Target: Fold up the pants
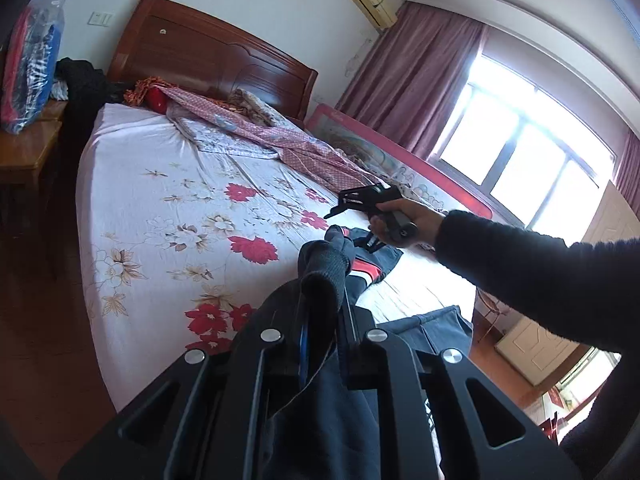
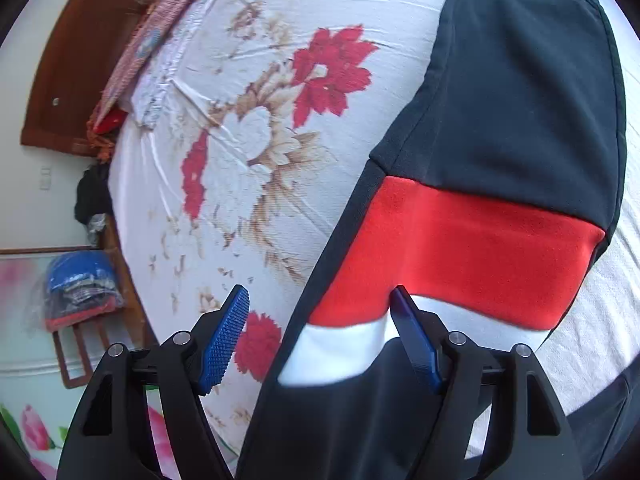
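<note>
The pants [image 2: 516, 112] are dark navy with a red band [image 2: 460, 248] and a white band, lying on the floral bed sheet [image 2: 256, 128]. In the left wrist view my left gripper [image 1: 320, 320] is shut on a dark ribbed cuff of the pants [image 1: 324, 272], lifted above the bed. My right gripper [image 2: 320, 320] is open, its blue pads [image 2: 226, 332] spread, hovering just over the pants leg near the red and white bands. It also shows in the left wrist view [image 1: 368, 204], held by a hand above the pants.
The bed has a wooden headboard [image 1: 208, 52] with crumpled bedding [image 1: 256, 132] near it. A pink bed rail [image 1: 384, 152] runs along the far side. A nightstand [image 1: 24, 148] with a bagged bundle stands at left. A window [image 1: 520, 144] is behind.
</note>
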`<state>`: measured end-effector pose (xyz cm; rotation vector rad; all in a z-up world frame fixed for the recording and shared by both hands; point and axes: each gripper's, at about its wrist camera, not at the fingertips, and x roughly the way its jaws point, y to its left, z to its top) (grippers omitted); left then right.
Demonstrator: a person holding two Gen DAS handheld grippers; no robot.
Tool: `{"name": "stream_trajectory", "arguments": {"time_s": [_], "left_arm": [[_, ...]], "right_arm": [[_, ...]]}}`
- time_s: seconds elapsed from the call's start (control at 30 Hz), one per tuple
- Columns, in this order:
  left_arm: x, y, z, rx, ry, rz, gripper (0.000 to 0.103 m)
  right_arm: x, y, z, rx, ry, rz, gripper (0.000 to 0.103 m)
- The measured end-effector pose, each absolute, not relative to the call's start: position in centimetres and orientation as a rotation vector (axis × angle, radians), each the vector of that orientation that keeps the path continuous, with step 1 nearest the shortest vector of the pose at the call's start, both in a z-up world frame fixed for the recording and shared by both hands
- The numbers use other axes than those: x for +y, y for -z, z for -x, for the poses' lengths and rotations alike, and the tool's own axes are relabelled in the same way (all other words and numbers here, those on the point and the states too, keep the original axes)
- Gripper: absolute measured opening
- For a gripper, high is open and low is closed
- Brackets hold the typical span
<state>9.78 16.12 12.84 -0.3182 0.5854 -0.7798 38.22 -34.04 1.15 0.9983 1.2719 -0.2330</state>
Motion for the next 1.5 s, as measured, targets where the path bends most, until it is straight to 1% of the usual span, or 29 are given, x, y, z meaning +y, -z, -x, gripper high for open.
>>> {"name": "stream_trajectory", "arguments": {"time_s": [0.07,0.1,0.17,0.3,0.43,0.57,0.7,0.8,0.97,1.1,1.23,1.27,1.33,1.4,1.43,1.47,1.5], "left_arm": [[15.8,-13.0,-8.9,0.585,0.797,0.296,0.01],[15.8,-13.0,-8.6,0.586,0.789,0.279,0.01],[16.3,-12.7,-8.4,0.587,0.748,0.274,0.01],[18.9,-11.6,-8.8,0.612,0.665,0.323,0.011],[19.8,-11.3,-7.3,0.635,0.648,0.275,0.013],[20.5,-10.6,-4.6,0.69,0.623,0.226,0.015],[20.9,-9.2,-1.5,0.744,0.606,0.219,0.017],[21.1,-7.2,0.5,0.802,0.575,0.211,0.018],[22.4,-4.0,2.3,0.874,0.515,0.228,0.018],[22.7,-2.0,3.0,0.925,0.475,0.154,0.018],[23.6,0.3,3.1,0.994,0.405,0.114,0.018],[24.0,0.5,3.1,1.001,0.386,0.121,0.019],[24.7,0.2,3.1,0.995,0.336,0.134,0.023],[24.3,-1.6,3.3,0.934,0.272,0.108,0.04],[23.5,-2.9,3.3,0.895,0.259,0.089,0.044],[22.4,-4.4,3.3,0.851,0.275,0.079,0.053],[20.7,-6.0,3.2,0.791,0.322,0.084,0.072]], "right_arm": [[-33.8,-1.3,-37.7,1.259,0.206,-0.926,0.022],[-33.8,-1.6,-37.1,1.23,0.166,-0.905,0.013],[-34.5,-2.7,-35.2,1.142,0.083,-0.919,0.01],[-37.4,-5.1,-27.4,0.977,-0.023,-1.024,0.009],[-38.3,-7.5,-16.9,0.897,-0.074,-1.0,0.009],[-37.6,-7.3,-7.0,0.898,-0.082,-0.986,0.009],[-36.5,-3.8,-0.4,0.963,-0.047,-1.017,0.009],[-35.9,-0.9,2.4,0.992,-0.027,-1.073,0.009],[-34.6,0.6,4.5,1.018,-0.024,-1.074,0.009],[-34.5,1.5,5.2,1.042,-0.005,-1.029,0.009],[-33.7,2.6,5.2,1.092,0.006,-0.946,0.009],[-33.3,2.5,4.9,1.096,0.013,-0.889,0.009],[-33.1,2.5,4.6,1.099,0.017,-0.863,0.009],[-33.5,2.8,4.4,1.099,0.011,-0.878,0.009],[-33.8,2.9,4.4,1.097,0.002,-0.909,0.012],[-34.1,3.2,4.6,1.094,-0.005,-0.939,0.022],[-34.4,3.2,4.9,1.096,0.007,-0.96,0.036]]}}
